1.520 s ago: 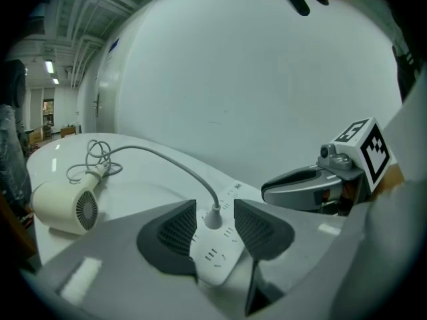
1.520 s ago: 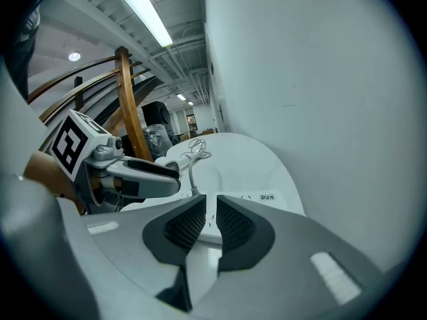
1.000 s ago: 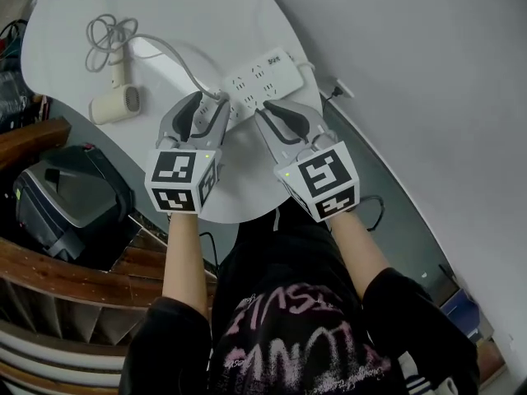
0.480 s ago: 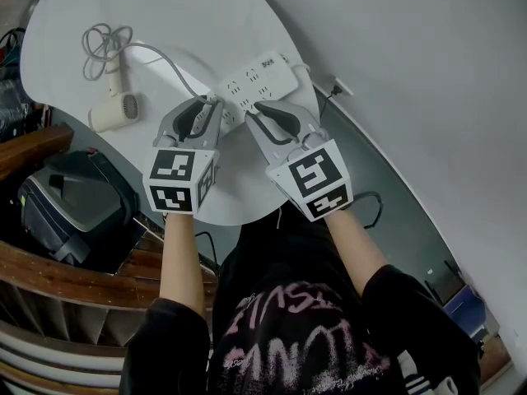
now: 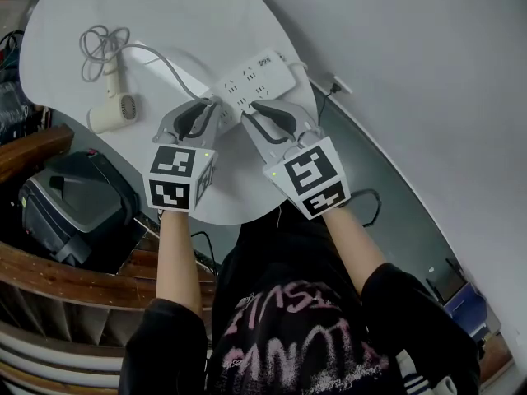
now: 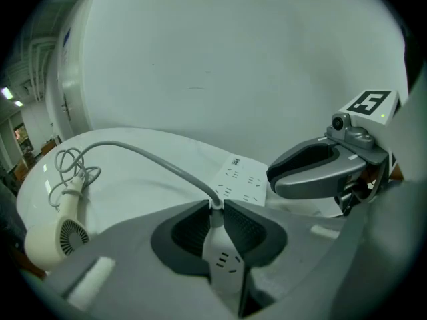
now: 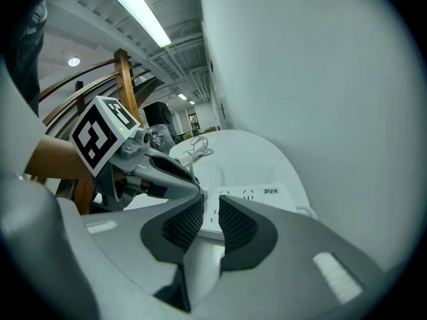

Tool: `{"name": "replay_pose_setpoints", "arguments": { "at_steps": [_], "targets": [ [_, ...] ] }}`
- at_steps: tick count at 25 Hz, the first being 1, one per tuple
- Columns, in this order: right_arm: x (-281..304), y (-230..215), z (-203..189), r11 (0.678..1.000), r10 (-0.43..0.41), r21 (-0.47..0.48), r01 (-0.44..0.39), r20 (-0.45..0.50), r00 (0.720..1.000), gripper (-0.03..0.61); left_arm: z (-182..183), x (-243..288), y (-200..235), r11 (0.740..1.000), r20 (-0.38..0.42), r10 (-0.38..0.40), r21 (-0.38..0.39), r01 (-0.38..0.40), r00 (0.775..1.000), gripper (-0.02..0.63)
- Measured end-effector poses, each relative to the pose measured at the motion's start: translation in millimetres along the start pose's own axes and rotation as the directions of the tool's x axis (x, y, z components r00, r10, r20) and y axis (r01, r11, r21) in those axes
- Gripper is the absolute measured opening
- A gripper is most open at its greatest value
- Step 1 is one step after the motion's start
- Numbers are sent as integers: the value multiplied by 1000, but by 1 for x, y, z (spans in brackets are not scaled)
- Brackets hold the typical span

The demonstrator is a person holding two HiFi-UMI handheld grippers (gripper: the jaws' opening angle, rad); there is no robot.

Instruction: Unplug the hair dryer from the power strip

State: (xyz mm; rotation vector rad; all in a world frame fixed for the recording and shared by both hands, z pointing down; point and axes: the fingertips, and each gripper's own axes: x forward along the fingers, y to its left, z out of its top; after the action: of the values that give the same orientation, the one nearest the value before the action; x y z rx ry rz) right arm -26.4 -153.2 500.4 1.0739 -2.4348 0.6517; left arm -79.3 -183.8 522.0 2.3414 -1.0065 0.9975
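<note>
A white power strip (image 5: 251, 79) lies near the far right rim of the round white table (image 5: 206, 15). A cream hair dryer (image 5: 111, 109) rests at the left, and its grey cord (image 5: 169, 62) runs to a plug (image 6: 215, 209) at the strip's near end. My left gripper (image 5: 212, 109) is shut on that plug, with the strip's end showing under the jaws (image 6: 223, 262). My right gripper (image 5: 254, 109) sits just right of it over the strip (image 7: 257, 199). Its jaws are together but for a thin slit, with nothing between them.
The dryer's cord lies coiled (image 5: 103, 41) behind its handle. The strip's own cable drops off the table's right edge to a wall socket (image 5: 336, 87). A black machine (image 5: 70, 200) and curved wooden rails (image 5: 49, 274) stand below the table at left. A grey wall lies right.
My right gripper has slid left along the strip until its tip is beside the left gripper. The left gripper stays at the plug.
</note>
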Motion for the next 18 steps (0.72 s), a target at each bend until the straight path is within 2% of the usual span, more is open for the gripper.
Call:
{"name": "replay_pose_setpoints", "arguments": {
  "at_steps": [5, 8, 10, 14, 18],
  "targets": [
    [3, 2, -1, 996, 16, -91, -21, -54, 998, 97, 2, 0, 1, 998, -6, 2, 59, -2, 1000, 69],
    [8, 2, -3, 984, 26, -174, -46, -120, 992, 106, 2, 0, 1, 998, -2, 3, 64, -2, 1000, 68],
    [12, 0, -4, 971, 22, -232, -60, -166, 986, 141, 2, 1, 1, 998, -5, -4, 65, 4, 1000, 66],
    [18, -3, -6, 943, 27, -316, -103, -238, 971, 159, 4, 2, 0, 997, -9, -10, 74, 11, 1000, 66],
    [22, -4, -9, 899, 35, -405, -169, -318, 948, 170, 4, 2, -1, 997, -19, -28, 72, 29, 999, 64]
  ]
}}
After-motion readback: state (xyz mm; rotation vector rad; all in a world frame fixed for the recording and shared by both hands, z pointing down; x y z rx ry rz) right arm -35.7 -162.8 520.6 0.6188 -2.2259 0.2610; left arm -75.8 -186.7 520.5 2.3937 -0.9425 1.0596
